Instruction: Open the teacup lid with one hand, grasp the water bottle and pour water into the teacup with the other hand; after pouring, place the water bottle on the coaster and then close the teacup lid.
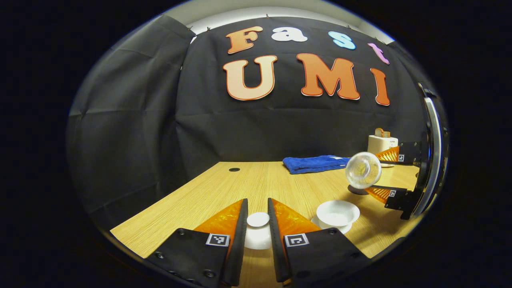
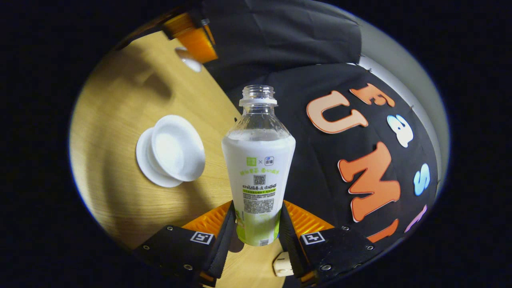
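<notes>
A: Our left gripper (image 1: 258,224) has its fingers close together, and they pinch the little knob of the white lid (image 1: 258,234) between them. Our right gripper (image 2: 256,224) has its fingers wider apart, and both press on the sides of the water bottle (image 2: 258,172) near its bottom.

B: What do we see around us?

A: We see a light wooden table (image 1: 200,192) with a black cloth wall behind it. A blue towel (image 1: 314,163) lies at the far side, and a small white box (image 1: 382,143) stands near it.

B: Where is the teacup?

A: The open white teacup (image 1: 337,214) sits on its saucer, just to the right of our left fingers. The bottle has no cap on. In the left gripper view it hangs tipped over, above the table, a bit behind the cup.
</notes>
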{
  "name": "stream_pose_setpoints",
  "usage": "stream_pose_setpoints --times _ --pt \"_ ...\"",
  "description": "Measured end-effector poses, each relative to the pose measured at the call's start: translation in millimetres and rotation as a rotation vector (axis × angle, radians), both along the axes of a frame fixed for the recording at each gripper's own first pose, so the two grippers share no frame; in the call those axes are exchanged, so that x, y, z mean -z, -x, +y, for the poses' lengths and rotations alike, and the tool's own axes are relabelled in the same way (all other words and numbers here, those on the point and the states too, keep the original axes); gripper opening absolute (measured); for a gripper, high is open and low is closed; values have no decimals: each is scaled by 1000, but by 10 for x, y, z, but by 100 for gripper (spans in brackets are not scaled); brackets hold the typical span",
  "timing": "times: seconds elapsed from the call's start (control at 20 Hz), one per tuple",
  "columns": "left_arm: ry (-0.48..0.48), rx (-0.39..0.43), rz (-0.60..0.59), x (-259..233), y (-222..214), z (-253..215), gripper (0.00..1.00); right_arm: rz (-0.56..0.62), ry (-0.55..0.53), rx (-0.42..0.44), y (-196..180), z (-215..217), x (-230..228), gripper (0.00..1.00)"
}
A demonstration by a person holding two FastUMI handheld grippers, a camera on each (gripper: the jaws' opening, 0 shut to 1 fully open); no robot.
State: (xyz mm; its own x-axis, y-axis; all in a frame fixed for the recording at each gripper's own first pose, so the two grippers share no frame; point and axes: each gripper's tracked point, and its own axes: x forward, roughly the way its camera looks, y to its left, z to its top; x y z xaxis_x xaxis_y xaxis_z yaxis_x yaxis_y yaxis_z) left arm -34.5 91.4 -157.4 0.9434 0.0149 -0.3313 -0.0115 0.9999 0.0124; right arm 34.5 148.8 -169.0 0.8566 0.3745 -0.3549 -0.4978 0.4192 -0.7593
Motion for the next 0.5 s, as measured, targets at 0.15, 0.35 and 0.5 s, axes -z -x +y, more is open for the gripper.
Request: stream_pose_setpoints --times 0.15,0.35,0.5 --pt "4 24 -20 -76 -28 -104 36 48 -246 106 -167 -28 -91 65" --pt "0 44 -28 -111 -49 -176 34 132 -525 232 -340 -184 -102 65" --pt "9 47 -44 -167 -52 -200 36 187 -670 297 -445 -232 -80 65"
